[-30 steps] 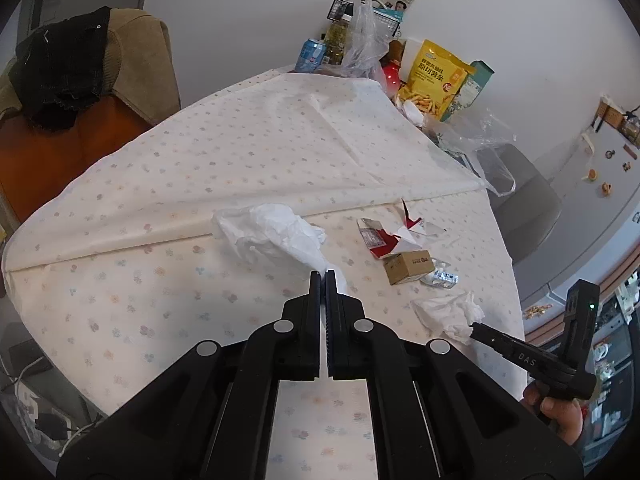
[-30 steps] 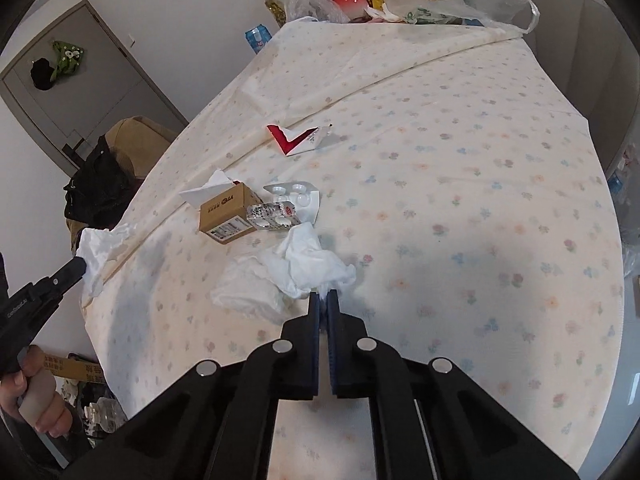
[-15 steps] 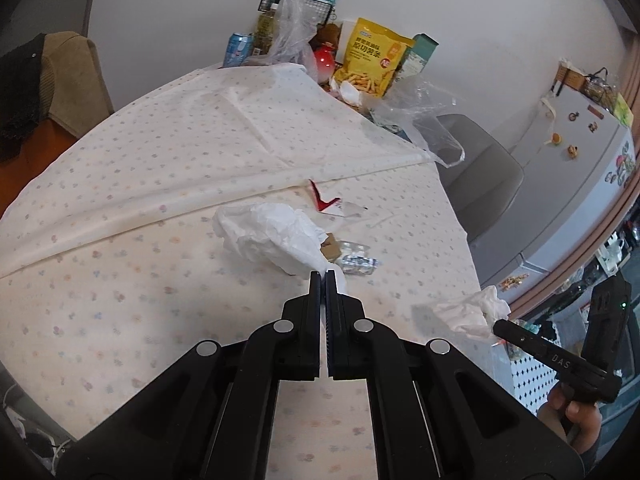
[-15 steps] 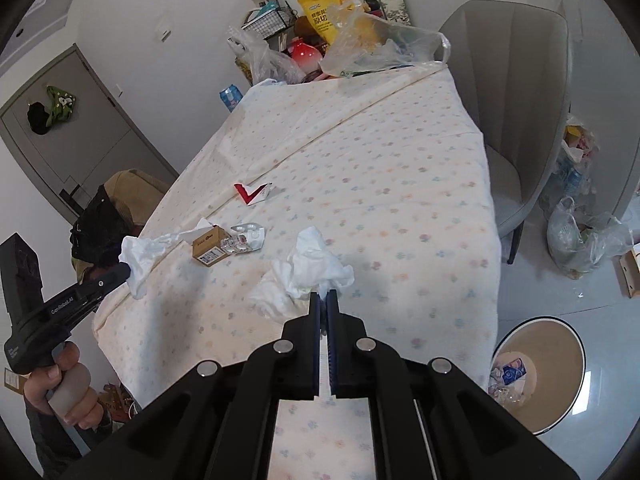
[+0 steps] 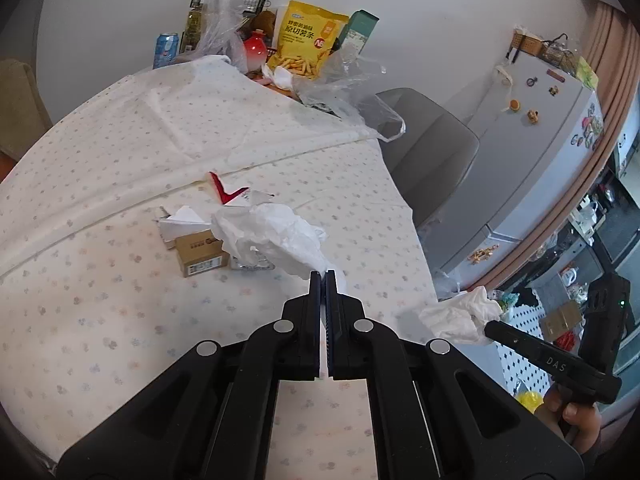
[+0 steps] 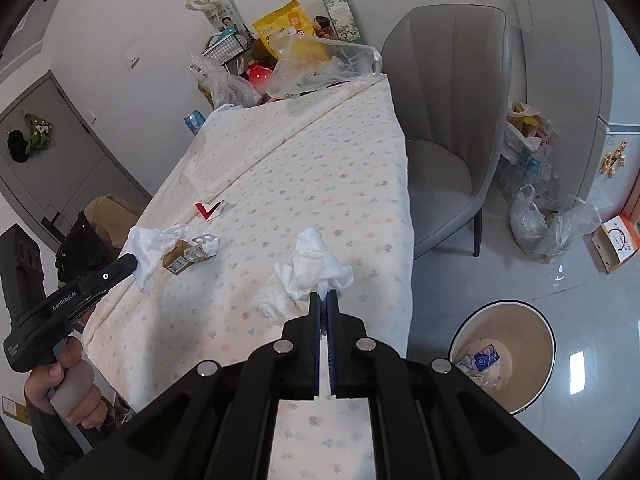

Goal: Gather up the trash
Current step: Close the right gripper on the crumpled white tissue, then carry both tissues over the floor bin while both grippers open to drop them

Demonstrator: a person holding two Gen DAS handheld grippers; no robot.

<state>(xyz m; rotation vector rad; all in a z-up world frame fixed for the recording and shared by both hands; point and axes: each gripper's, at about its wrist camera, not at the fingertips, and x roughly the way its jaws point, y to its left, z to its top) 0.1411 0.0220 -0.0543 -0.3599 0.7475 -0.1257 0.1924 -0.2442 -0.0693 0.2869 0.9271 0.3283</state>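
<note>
My left gripper is shut on a crumpled white tissue and holds it above the table; it also shows in the right wrist view. My right gripper is shut on another crumpled white tissue, held off the table's right edge; this one shows in the left wrist view. A small brown box, a blister pack and a red-and-white wrapper lie on the flowered tablecloth. A round waste bin with some trash stands on the floor at the lower right.
A grey chair stands right of the table. Snack bags, a wire basket, a can and plastic bags crowd the far end. Bags of rubbish and a fridge are on the right.
Both grippers have lifted their tissues and swung right, away from the table top. The waste bin has come fully into the right wrist view.
</note>
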